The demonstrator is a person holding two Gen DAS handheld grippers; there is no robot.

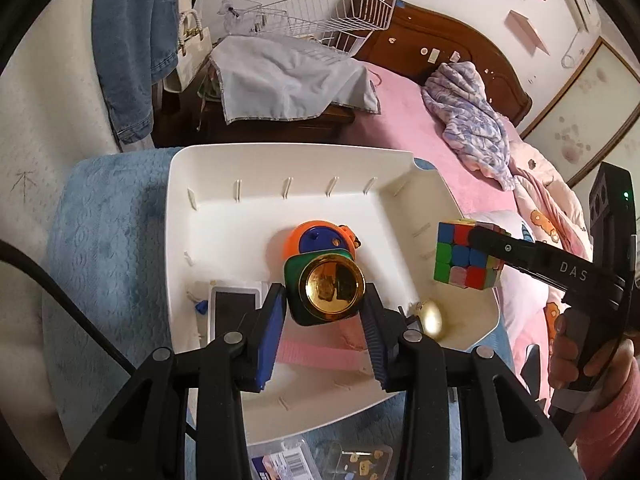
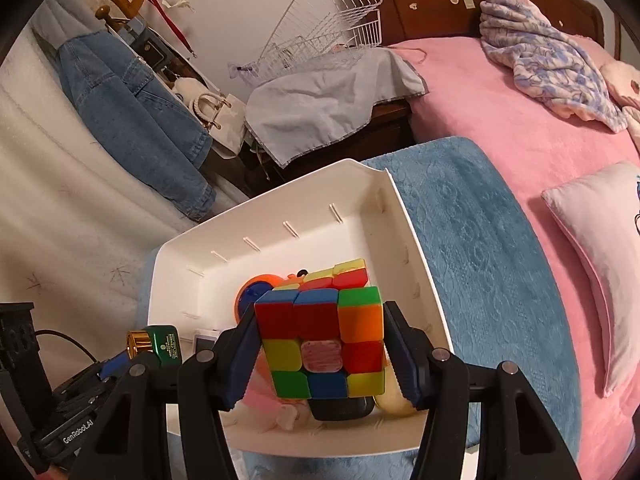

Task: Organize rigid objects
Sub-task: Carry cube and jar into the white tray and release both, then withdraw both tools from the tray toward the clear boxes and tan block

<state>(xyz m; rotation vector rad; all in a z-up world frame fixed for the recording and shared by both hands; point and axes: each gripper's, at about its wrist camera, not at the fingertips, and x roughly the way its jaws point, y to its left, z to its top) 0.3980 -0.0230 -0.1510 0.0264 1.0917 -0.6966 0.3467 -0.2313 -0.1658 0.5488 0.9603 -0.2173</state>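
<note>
Landmark: white plastic bin (image 1: 224,168), smooth hard walls with short moulded ribs along the inside, rounded corners, one corner stepped. It sits on a blue embossed plush cloth (image 1: 104,232) beside the pink bed (image 1: 404,120).

Left claw (image 1: 325,322): blue ribbed pads closed partway on a green bottle (image 1: 298,280) with a shiny gold cap (image 1: 334,290), squarish body with rounded edges, cap end facing the camera. Bottle is held above the bin's near half. In the right wrist view the same bottle (image 2: 166,346) lies sideways in that claw, over the bin's left rim.

Right claw (image 2: 320,360): pads pressed against two opposite faces of a puzzle cube (image 2: 320,340), glossy plastic, mixed red, yellow, green, blue and orange tiles, one centre tile worn dull. Top layer is twisted slightly out of line. From the left wrist view the cube (image 1: 464,256) hangs over the bin's right wall, clear of the floor of the bin.

Bin contents, relative to the bin floor:
- round orange-and-blue plastic toy (image 1: 316,236), near the middle;
- flat dark slab in a white frame (image 1: 234,304), at the left side;
- smooth gold egg-shaped piece (image 1: 434,318), at the right corner;
- pink ribbed strip (image 1: 320,354), near edge;
- dark rounded block (image 2: 340,408) below the cube, identity unclear.

Clear plastic boxes (image 1: 304,460) lie on the cloth just outside the bin's near rim.
</note>
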